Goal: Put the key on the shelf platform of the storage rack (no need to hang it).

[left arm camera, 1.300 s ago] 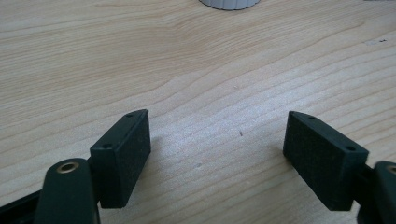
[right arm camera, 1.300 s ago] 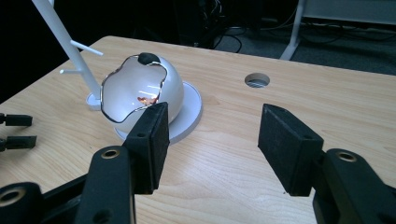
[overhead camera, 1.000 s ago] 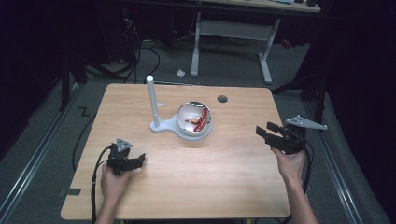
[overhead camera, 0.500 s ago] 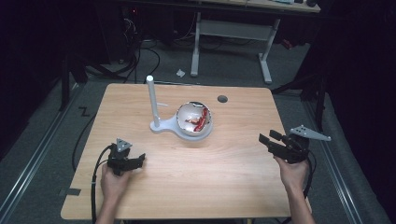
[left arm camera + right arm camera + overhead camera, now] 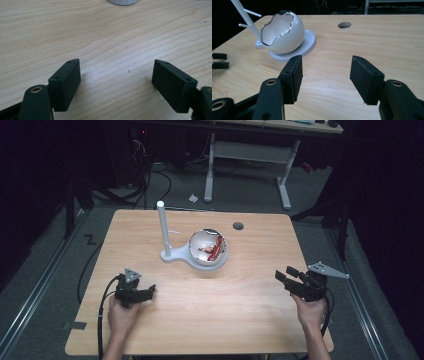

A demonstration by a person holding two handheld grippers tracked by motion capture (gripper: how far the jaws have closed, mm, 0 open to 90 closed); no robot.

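Lower left of frame: left claw (image 5: pixel 134 291), jaws spread wide, empty, low over the bare table (image 5: pixel 210 305). Centre: white egg-shaped bowl (image 5: pixel 208 248) with red contents, on a white stand (image 5: pixel 165 232). Lower right: right claw (image 5: pixel 298 282), jaws apart, empty, well clear of the bowl.

In the left gripper view the picture's top edge is cutting off the white base (image 5: pixel 122 2); in the right gripper view the bowl (image 5: pixel 283 33) is hiding its contents, and the edge is cropping the white post (image 5: pixel 245 16)
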